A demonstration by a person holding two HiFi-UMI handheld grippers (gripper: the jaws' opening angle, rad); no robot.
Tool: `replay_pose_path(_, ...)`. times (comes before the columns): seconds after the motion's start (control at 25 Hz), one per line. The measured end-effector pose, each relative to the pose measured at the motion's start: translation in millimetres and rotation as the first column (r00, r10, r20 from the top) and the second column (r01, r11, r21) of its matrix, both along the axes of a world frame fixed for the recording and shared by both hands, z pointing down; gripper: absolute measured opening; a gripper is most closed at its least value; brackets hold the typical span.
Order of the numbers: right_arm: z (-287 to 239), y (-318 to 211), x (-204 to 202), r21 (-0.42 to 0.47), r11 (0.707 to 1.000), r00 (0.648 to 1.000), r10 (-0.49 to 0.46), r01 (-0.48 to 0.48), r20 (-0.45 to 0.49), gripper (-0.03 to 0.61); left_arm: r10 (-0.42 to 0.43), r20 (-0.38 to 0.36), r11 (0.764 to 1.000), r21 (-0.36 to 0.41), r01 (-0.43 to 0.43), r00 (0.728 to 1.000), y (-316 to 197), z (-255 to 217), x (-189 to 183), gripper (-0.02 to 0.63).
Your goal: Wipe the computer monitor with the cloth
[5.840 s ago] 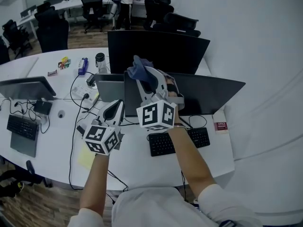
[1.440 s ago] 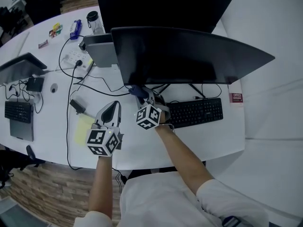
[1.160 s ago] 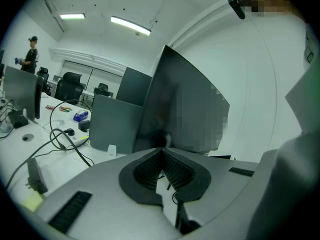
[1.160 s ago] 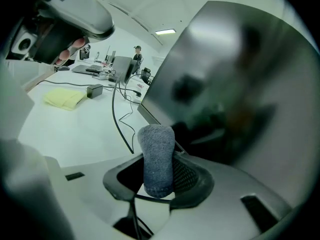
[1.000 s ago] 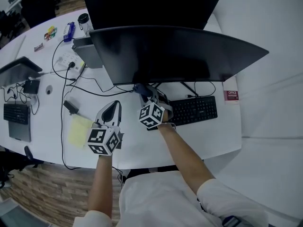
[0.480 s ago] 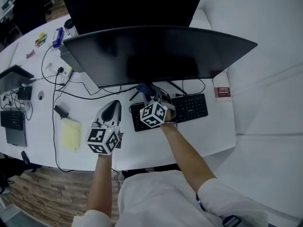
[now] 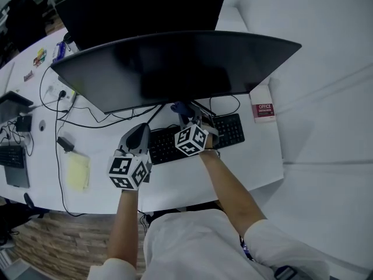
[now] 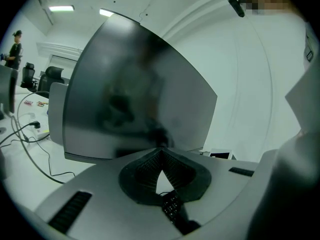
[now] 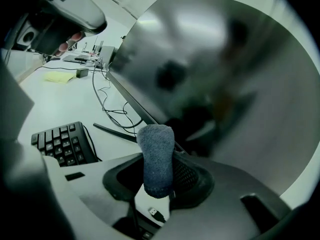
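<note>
A wide dark monitor stands on the white desk, its screen off. My right gripper sits under the monitor's lower edge, shut on a blue cloth. In the right gripper view the cloth stands up from between the jaws, close to the screen. My left gripper hovers over the keyboard's left end, shut with nothing in it. In the left gripper view its jaws meet at their tips in front of the monitor.
A black keyboard lies under the monitor, a red and white box to its right. Cables, a yellow notepad and a second keyboard are on the left. Another monitor stands behind.
The head view has shifted, so the monitor and desk items have slid left. My right gripper with the cloth stays at the monitor's lower edge. The left gripper now hangs over the keyboard's left end.
</note>
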State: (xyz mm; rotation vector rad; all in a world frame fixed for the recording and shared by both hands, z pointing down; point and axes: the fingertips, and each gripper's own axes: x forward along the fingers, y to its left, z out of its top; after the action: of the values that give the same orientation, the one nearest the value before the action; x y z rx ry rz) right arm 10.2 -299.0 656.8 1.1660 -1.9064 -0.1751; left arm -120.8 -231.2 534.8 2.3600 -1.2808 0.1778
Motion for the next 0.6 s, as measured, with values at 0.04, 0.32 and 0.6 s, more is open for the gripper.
replay_pose_path(0.04, 0.1, 0.0, 7.2, -0.001, 1.0, 1.0, 0.007, -0.007, 0.0, 0.135, 0.005, 0.001, 1.0, -0.001, -0.005, 1.0, -0.3, -0.1, 5.7, 0.011)
replay_pose_path(0.32, 0.9, -1.6, 56.1, -0.002, 0.999, 0.999, 0.043, -0.043, -0.005, 0.135, 0.03, -0.004, 1.0, -0.004, -0.03, 1.0, -4.5, 0.8, 44.0, 0.011)
replay_pose_path(0.6, 1.9, -4.1, 114.4, -0.004, 0.995, 0.995, 0.095, -0.095, -0.002, 0.135, 0.067, -0.002, 0.998, -0.011, -0.067, 0.998, -7.6, 6.2, 94.9, 0.011)
